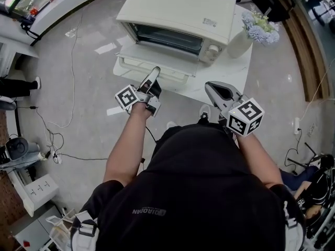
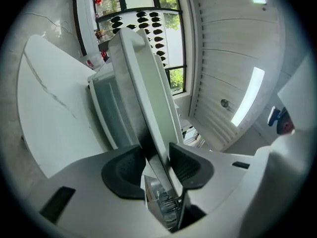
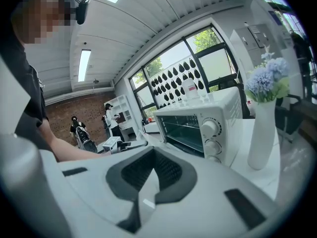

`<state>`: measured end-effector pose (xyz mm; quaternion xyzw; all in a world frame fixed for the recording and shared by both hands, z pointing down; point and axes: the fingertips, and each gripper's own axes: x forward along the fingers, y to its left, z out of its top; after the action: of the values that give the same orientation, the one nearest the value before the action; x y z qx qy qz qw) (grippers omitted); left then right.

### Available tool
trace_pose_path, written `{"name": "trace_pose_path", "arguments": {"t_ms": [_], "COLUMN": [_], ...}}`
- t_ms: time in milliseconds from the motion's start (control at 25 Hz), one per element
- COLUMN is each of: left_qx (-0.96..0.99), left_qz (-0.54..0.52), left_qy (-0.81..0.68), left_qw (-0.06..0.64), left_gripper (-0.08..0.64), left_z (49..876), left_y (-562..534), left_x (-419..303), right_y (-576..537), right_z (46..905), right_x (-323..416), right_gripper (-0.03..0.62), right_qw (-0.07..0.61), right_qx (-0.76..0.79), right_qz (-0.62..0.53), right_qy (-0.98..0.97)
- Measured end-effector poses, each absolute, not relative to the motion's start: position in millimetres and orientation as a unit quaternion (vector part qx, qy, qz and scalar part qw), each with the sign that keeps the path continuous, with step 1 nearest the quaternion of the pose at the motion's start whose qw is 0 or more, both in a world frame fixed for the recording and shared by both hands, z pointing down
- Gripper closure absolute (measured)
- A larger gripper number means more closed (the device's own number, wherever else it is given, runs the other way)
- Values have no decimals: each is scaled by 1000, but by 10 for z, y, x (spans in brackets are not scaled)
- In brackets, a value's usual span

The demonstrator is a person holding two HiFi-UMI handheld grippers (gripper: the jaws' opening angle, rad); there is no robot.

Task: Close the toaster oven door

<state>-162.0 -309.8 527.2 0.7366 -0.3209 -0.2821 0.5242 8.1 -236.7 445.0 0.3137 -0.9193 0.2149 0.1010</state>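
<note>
The cream toaster oven (image 1: 178, 9) stands on a white table (image 1: 230, 72) with its door (image 1: 152, 67) swung down and open toward me. My left gripper (image 1: 155, 75) is at the door's front edge. In the left gripper view the door (image 2: 143, 83) runs edge-on between the jaws of my left gripper (image 2: 157, 165), and its rim fills the space between the dark pads. My right gripper (image 1: 213, 88) hovers shut and holding nothing near the table's front right, away from the oven. From the right gripper view the oven (image 3: 198, 123) shows its open mouth and knobs beyond my right gripper (image 3: 148, 182).
A white vase of pale blue flowers (image 1: 246, 38) stands to the right of the oven, and it is the tall vase (image 3: 265, 133) in the right gripper view. Cables (image 1: 57, 124) trail over the grey floor at left. Other people stand far off in the room.
</note>
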Motion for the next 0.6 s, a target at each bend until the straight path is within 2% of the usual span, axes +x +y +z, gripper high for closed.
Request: {"name": "trace_pose_path", "arguments": {"t_ms": [600], "left_qx": [748], "left_qz": [-308], "left_qy": [-299], "left_qw": [506], "left_gripper": [422], "left_z": [4885], "left_y": [-3539], "left_x": [-1470], "right_y": [-2521], "right_z": [4445], "right_x": [261], "right_gripper": [594], "right_qw": [89], "right_qx": [327], "right_qz": [216], "right_qy": [-916]}}
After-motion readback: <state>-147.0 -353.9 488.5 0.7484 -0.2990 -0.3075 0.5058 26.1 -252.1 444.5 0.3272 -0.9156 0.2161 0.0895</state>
